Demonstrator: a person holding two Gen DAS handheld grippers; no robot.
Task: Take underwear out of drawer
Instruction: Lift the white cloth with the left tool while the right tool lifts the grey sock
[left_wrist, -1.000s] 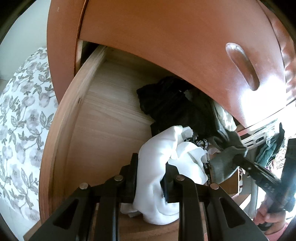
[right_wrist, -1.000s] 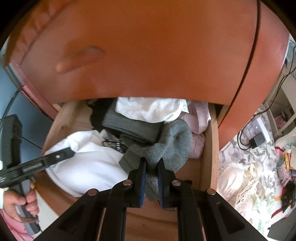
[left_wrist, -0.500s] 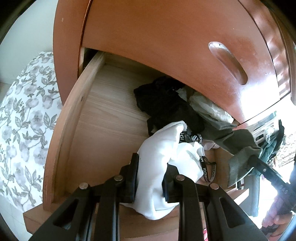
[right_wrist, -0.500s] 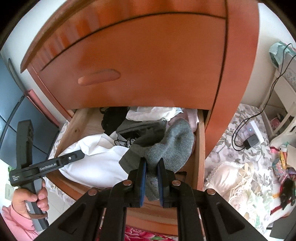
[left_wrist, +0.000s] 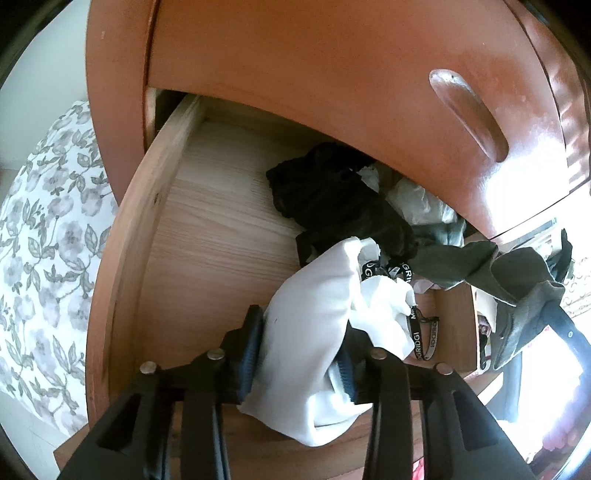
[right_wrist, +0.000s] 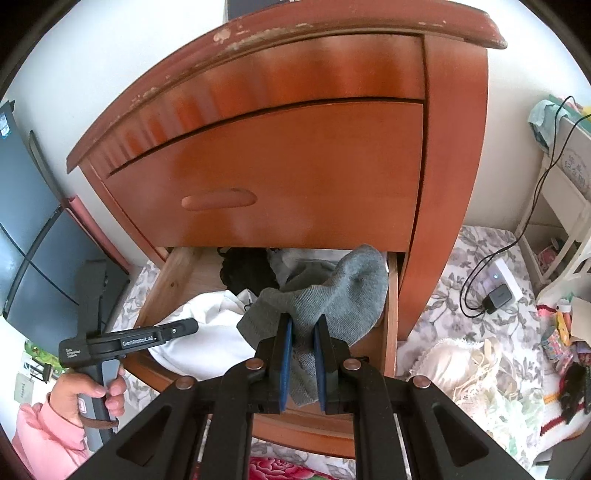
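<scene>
Your right fingers (right_wrist: 302, 356) are clamped narrow on the grey garment (right_wrist: 343, 291), held above the drawer (right_wrist: 392, 295) so it clears the right wall. Your left fingers (left_wrist: 301, 349) are opening around the white cloth (left_wrist: 314, 332), which slumps over the near edge. More underwear, a black piece (left_wrist: 332, 199), lies far inside.

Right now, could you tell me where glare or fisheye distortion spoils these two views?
Left wrist view: glare whites out the lower right and shines on the drawer front above. Right wrist view: evenly lit, but the nightstand bows strongly.
</scene>
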